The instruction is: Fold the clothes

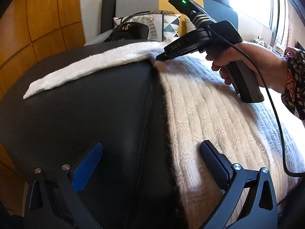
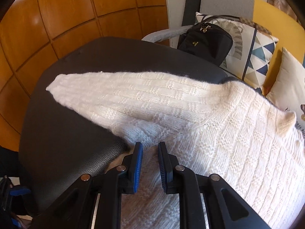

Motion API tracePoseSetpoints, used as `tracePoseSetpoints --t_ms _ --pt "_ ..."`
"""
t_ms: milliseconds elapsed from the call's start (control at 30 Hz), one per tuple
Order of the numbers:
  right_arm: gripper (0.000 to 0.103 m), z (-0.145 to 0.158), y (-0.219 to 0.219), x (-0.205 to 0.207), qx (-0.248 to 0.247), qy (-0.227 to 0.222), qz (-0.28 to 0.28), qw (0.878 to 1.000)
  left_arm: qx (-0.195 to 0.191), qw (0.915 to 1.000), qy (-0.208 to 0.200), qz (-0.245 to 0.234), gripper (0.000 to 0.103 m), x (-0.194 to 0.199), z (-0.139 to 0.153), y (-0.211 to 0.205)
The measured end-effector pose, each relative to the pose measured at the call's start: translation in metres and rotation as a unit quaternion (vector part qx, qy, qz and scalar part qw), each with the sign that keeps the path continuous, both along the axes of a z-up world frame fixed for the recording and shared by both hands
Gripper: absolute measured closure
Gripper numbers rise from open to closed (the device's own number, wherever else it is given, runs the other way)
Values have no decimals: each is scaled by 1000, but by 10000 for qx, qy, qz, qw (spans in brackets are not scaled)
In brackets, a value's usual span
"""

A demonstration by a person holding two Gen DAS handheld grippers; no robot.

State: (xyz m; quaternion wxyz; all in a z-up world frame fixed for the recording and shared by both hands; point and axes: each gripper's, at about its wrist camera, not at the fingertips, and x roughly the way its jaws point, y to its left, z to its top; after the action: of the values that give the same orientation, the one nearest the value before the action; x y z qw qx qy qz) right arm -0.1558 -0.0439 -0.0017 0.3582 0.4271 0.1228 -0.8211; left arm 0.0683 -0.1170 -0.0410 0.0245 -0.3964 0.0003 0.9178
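A white knit sweater (image 1: 209,105) lies flat on a black leather top (image 1: 85,114), and one sleeve (image 1: 85,66) stretches out to the left across it. My left gripper (image 1: 151,145) hangs open and wide above the sweater's side edge, holding nothing. A hand (image 1: 247,64) holds my right gripper (image 1: 158,58), whose tip pinches the knit where the sleeve meets the body, and the fabric puckers there. In the right wrist view the right gripper (image 2: 150,144) has its jaws narrowly apart with the sweater (image 2: 238,133) between them, and the sleeve (image 2: 124,91) runs away to the left.
A black bag (image 2: 205,40) and patterned cushions (image 2: 257,53) sit on a grey and yellow armchair (image 1: 137,3) behind the top. A wooden panelled wall (image 2: 76,9) stands to the left. A black cable (image 1: 276,124) trails from the right gripper over the sweater.
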Motion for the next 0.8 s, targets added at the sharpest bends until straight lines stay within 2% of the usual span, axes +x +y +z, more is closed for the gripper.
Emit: tracePoseSetpoints --t_ms 100,333,433,567,633,800 --pt "87 -1 1 1 -14 23 -21 10000 -15 9999 76 -80 0 16 3 3" --pt "87 -3 0 2 -17 84 -50 10000 110 9998 126 -140 0 20 3 -3" --pt "87 8 5 0 -201 -45 -35 9998 525 9986 22 -81 0 14 11 -12" --pt "87 38 36 15 -850 -80 -219 9961 1220 9914 249 393 0 11 26 -34" --pt "87 42 49 26 -823 -167 -285 9961 1430 9882 219 494 0 5 30 -35" --pt "87 30 71 57 -429 -43 -503 9978 1073 9939 224 87 0 0 34 -1"
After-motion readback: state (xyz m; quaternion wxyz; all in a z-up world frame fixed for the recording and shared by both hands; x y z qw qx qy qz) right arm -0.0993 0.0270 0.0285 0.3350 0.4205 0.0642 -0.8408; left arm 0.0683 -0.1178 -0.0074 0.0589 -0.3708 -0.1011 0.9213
